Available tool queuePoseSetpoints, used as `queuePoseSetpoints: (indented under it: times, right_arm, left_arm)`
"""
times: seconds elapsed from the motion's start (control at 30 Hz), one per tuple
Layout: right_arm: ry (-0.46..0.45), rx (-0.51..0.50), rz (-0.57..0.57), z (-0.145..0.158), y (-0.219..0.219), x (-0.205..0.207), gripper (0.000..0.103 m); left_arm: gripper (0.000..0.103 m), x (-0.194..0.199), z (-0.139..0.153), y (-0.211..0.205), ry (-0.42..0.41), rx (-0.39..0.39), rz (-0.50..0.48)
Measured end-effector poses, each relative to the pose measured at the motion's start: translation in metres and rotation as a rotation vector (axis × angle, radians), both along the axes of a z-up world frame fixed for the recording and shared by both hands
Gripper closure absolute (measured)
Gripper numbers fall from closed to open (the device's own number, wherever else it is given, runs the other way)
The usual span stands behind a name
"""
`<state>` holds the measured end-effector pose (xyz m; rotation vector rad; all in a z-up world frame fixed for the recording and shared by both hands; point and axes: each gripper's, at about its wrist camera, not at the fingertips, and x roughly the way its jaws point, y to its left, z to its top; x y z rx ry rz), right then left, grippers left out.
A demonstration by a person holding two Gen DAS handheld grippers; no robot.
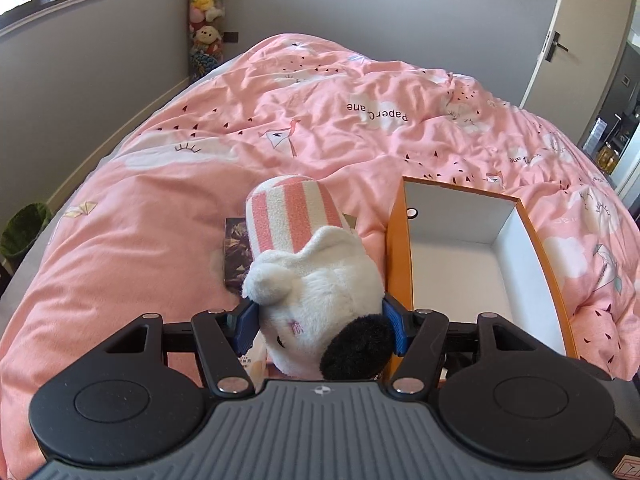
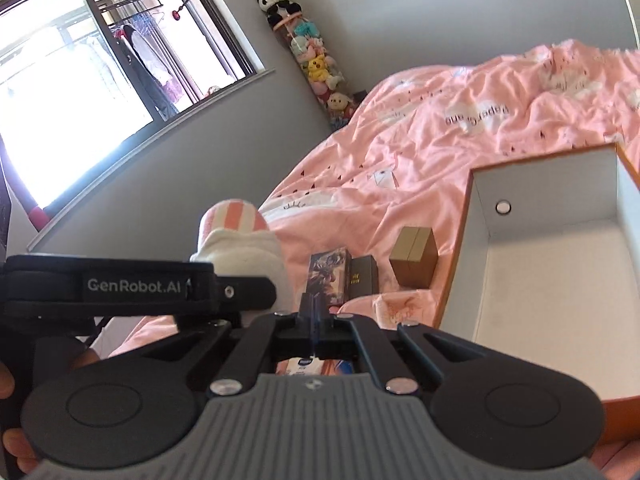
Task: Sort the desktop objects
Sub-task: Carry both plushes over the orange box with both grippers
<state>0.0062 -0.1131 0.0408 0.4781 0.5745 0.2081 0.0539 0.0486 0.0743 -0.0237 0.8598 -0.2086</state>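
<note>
Across your pink printed duvet (image 1: pixel 240 92) you can read "Paper Crane" upside down. Your left gripper (image 1: pixel 318 326) pinches the white plush toy with pink-striped body (image 1: pixel 308 276), at 9 o'clock of the orange-walled white cardboard box (image 1: pixel 456 264). Beneath it lies a dark picture card box (image 2: pixel 326 278), partly hidden. Your right gripper (image 2: pixel 314 318) is pressed together; the left's strap (image 2: pixel 136 285) reads "GenRobot.AI".

Sunlit bedroom, grey walls.
A bed (image 1: pixel 224 92) under a pink quilt fills the room; bright window (image 2: pixel 80 80) left, plush toys (image 1: pixel 206 12) in the corner, white door (image 1: pixel 576 36) right.
</note>
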Motion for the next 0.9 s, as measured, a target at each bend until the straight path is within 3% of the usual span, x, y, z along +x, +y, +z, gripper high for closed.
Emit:
queuePoseSetpoints:
  times: [0.23,0.4,0.47,0.63,0.9]
  right_arm:
    - [0.129,0.109,0.04,-0.026,-0.004,-0.003,0.096]
    - [0.223,0.132,0.058,-0.041,0.006,0.0,0.073]
    - [0.274,0.111,0.061,-0.049,0.014,0.003,0.067]
    - [0.394,0.033,0.025,-0.072,0.022,0.014,0.065]
    - [0.459,-0.094,-0.057,-0.08,0.02,0.02,0.061]
  left_arm:
    - [0.032,-0.005,-0.008,0.007,0.028,0.046,0.007]
    - [0.032,-0.008,-0.023,0.03,0.078,0.039,0.041]
    - [0.032,-0.007,-0.029,0.039,0.098,0.034,0.056]
    - [0.032,-0.009,-0.039,0.055,0.12,0.005,0.071]
    - [0.031,-0.008,-0.055,0.067,0.163,-0.021,0.084]
